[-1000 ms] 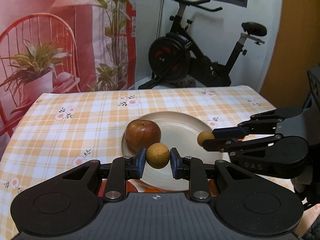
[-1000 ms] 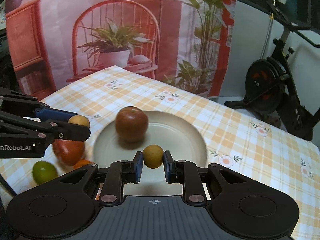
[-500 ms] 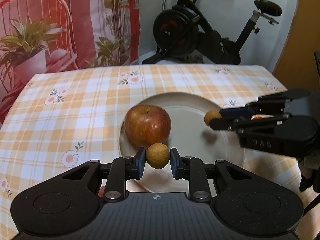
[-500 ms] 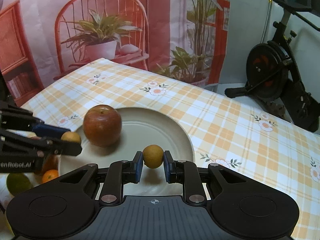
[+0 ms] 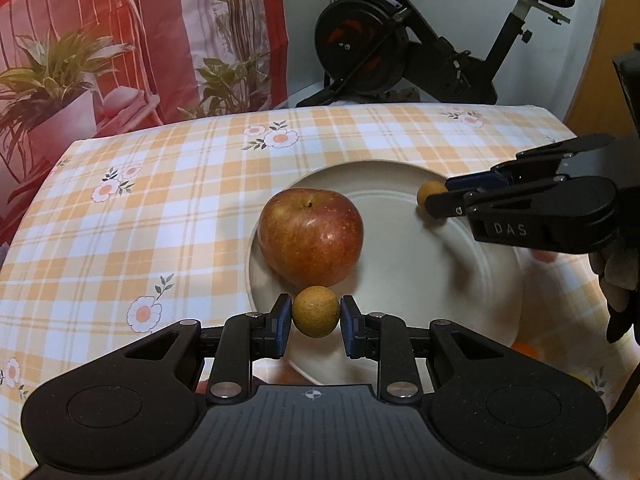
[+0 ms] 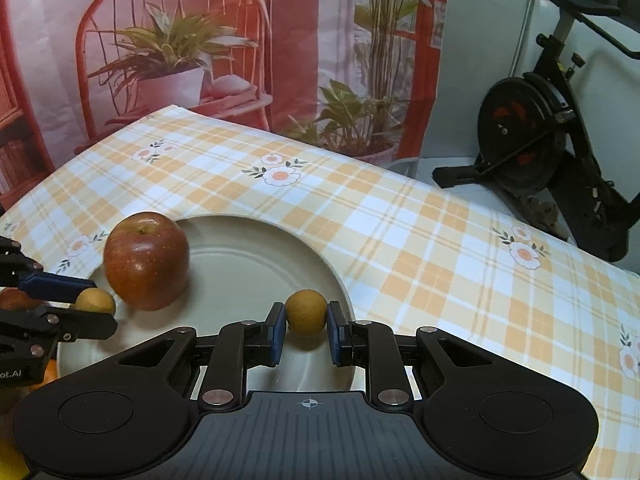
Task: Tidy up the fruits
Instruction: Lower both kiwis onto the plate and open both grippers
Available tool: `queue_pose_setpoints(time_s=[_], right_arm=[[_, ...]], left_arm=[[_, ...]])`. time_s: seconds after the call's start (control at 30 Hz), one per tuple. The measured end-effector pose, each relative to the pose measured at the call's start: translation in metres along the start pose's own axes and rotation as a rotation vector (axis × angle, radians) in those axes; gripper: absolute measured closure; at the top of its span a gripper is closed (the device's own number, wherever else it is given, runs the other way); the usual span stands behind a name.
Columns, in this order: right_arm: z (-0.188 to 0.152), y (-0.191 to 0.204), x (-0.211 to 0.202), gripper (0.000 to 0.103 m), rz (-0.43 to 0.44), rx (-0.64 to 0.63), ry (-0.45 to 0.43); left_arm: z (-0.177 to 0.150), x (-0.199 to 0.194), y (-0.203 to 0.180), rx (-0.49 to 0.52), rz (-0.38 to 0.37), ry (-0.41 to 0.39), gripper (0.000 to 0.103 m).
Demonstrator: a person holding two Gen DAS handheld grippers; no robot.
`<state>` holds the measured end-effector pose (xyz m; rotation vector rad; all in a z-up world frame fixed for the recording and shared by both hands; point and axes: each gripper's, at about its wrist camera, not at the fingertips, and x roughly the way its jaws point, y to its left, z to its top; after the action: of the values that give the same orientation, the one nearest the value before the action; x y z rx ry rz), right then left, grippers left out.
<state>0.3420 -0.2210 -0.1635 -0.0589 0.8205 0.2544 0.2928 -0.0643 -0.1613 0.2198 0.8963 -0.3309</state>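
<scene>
A red apple sits on the left part of a cream plate; both also show in the right wrist view, the apple and the plate. My left gripper is shut on a small brown round fruit low over the plate's near rim, just in front of the apple. My right gripper is shut on another small brown round fruit low over the plate's right side. In the left wrist view the right gripper enters from the right.
The table wears an orange checked cloth. An orange fruit lies off the plate at the lower right, and others lie at the left edge in the right wrist view. An exercise bike stands behind the table.
Both grippers have moved forward and down over the plate, each still holding its small fruit. The apple and plate now look closer and larger.
</scene>
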Motion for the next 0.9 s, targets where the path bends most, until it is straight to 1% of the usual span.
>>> queue_pose_setpoints(time_s=[0.13, 0.37, 0.5, 0.6, 0.67, 0.73, 0.9], right_arm=[[0.002, 0.0, 0.006, 0.083, 0.002, 0.007, 0.002], [0.006, 0.002, 0.012, 0.083, 0.007, -0.003, -0.003], [0.006, 0.002, 0.01, 0.08, 0.001, 0.0, 0.0], [0.005, 0.001, 0.003, 0.079, 0.002, 0.008, -0.011], [0.003, 0.002, -0.004, 0.079, 0.003, 0.007, -0.021], [0.002, 0.002, -0.013, 0.079, 0.004, 0.006, -0.036], [-0.005, -0.001, -0.043, 0.079, 0.004, 0.03, -0.097]], left_arm=[[0.0, 0.003, 0.002, -0.002, 0.015, 0.008, 0.075], [0.0, 0.006, 0.001, 0.01, 0.019, 0.012, 0.075], [0.001, 0.007, 0.001, 0.01, 0.015, 0.019, 0.073], [0.002, 0.006, 0.002, 0.004, 0.008, 0.017, 0.07], [0.002, 0.002, 0.0, 0.009, 0.006, 0.008, 0.063], [0.001, -0.003, -0.001, 0.014, 0.012, -0.005, 0.059], [0.0, -0.018, -0.002, 0.001, 0.017, -0.034, 0.059]])
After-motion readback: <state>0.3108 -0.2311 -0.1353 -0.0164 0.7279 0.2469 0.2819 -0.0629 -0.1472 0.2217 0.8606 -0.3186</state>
